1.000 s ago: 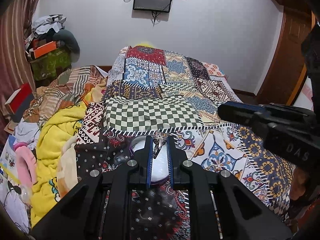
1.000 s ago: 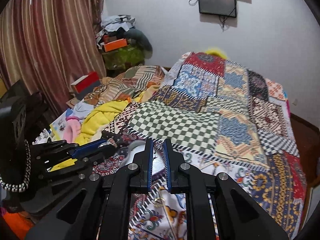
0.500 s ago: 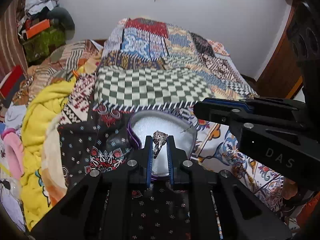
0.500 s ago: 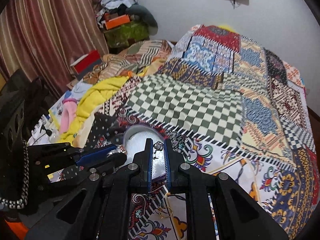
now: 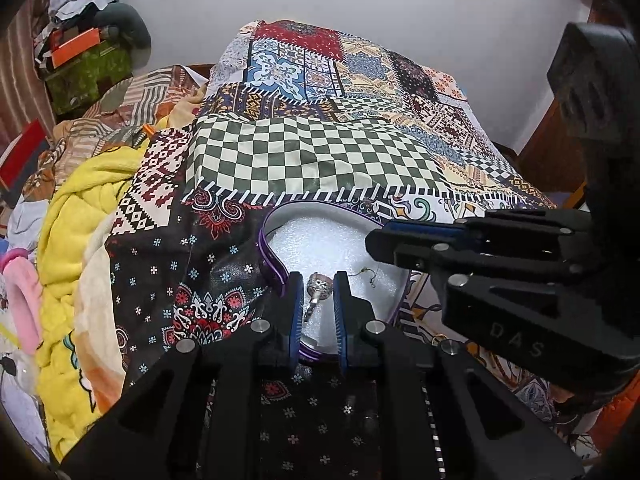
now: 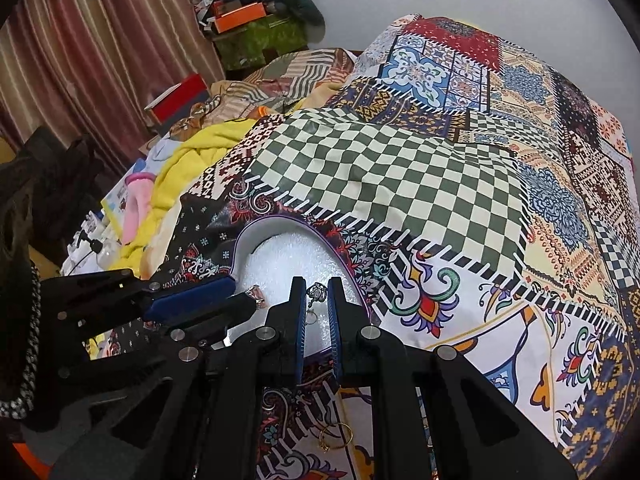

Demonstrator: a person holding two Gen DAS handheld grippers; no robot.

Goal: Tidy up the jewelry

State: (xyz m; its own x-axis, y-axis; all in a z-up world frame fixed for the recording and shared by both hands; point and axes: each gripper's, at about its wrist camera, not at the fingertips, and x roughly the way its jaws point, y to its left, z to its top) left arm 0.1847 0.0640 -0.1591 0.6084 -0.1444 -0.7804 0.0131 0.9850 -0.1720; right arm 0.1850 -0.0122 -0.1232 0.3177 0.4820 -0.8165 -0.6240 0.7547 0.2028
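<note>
A round box (image 5: 269, 254) with a purple rim and white foam lining lies open on the patchwork bedspread. My left gripper (image 5: 318, 280) is shut on a silver ring (image 5: 319, 289) just above the foam's near side. In the right wrist view that ring (image 6: 256, 294) shows at the left gripper's tip. My right gripper (image 6: 316, 283) is shut on a small silver earring (image 6: 317, 292) over the box (image 6: 239, 242). In the left wrist view the earring (image 5: 367, 271) dangles below the right gripper (image 5: 376, 240) onto the foam.
A gold ring (image 6: 336, 436) lies on the bedspread (image 6: 400, 168) under my right gripper's body. A yellow blanket (image 5: 76, 216) and loose clothes are heaped to the left. Boxes (image 6: 240, 16) are stacked by the curtain, with a white wall behind.
Both grippers have dropped forward and down toward the box, which now sits close under their tips. Each still holds its piece of jewelry.
</note>
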